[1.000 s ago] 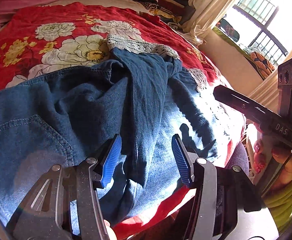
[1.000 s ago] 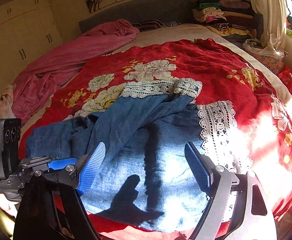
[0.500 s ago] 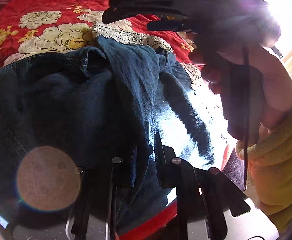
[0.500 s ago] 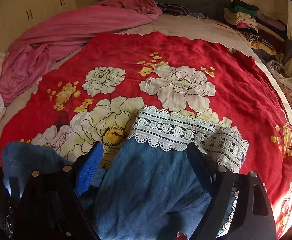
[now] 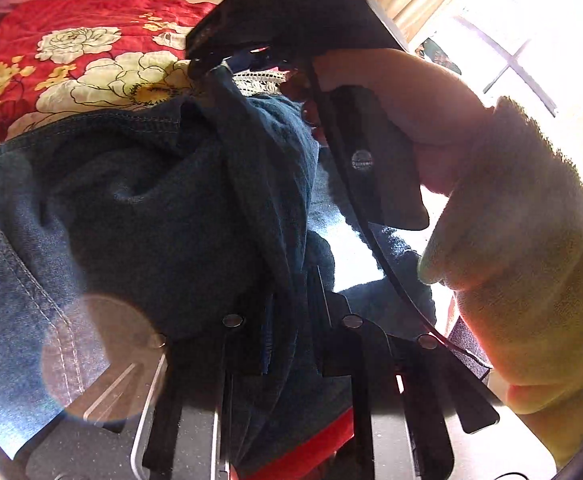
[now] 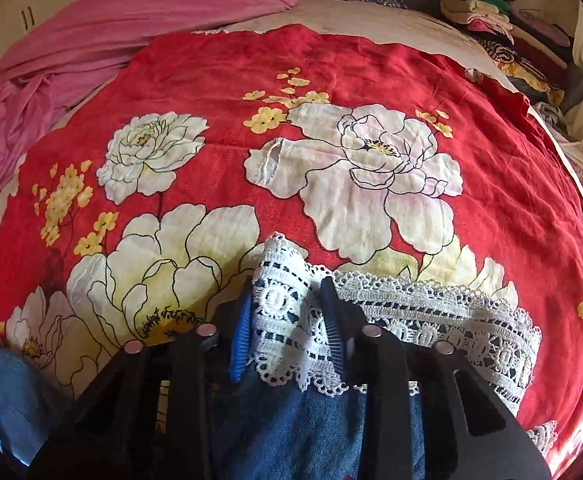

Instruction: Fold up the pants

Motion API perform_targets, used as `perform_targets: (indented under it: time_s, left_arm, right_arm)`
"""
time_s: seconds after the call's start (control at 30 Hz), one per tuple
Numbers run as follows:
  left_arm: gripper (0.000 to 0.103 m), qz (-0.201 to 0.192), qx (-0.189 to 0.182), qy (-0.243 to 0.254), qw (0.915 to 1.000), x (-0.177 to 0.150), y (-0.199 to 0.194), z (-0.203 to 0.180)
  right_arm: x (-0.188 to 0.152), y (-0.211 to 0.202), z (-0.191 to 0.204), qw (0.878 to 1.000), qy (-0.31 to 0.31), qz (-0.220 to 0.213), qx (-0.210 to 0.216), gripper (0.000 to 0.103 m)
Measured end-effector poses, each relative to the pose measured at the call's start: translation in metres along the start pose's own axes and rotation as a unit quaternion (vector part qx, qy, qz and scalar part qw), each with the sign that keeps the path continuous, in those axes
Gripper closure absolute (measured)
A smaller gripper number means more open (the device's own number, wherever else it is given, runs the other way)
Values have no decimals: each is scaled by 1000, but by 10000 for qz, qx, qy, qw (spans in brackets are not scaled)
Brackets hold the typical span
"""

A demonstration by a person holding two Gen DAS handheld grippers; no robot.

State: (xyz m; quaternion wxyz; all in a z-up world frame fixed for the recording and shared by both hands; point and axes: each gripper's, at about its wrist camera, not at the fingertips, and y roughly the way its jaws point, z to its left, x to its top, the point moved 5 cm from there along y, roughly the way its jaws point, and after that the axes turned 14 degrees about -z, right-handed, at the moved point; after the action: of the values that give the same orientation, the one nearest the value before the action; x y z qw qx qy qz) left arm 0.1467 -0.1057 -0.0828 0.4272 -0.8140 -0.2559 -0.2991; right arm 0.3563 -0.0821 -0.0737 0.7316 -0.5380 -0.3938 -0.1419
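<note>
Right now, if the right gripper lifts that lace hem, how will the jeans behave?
Probably floppy: the jeans already lie in soft folds, so they should drape rather than hold shape. The lace hem bunches between the closing right gripper, so it may stretch or snag. The left gripper pinches a denim fold, so the cloth would likely hang between the two grips.

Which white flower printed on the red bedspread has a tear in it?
The large white flower at upper centre-right; a slit in its left petal. The other flowers look intact.
</note>
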Motion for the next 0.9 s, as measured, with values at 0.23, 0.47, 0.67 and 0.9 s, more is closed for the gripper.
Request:
perform_targets:
  time_s: [0.23,0.47,0.67,0.9]
  left_arm:
    - [94,-85,97,91,9999,2,-5,0]
    - [101,-185,178,269,9993,5,-7,-8]
    - [102,-338,162,628,9973,6,-35,-15]
    - [102,-162,256,927,9952,-7,-37,-11]
  right_arm:
    - [1,-85,-52,9872,1290,-835,421,93]
    - [-31,-179,-111,9611,2258,-1568,262,93]
    - [-96,-236,-126,9401,2923,-1741,238,93]
    - [-186,-238,-122,9348,3331,-1200,274,90]
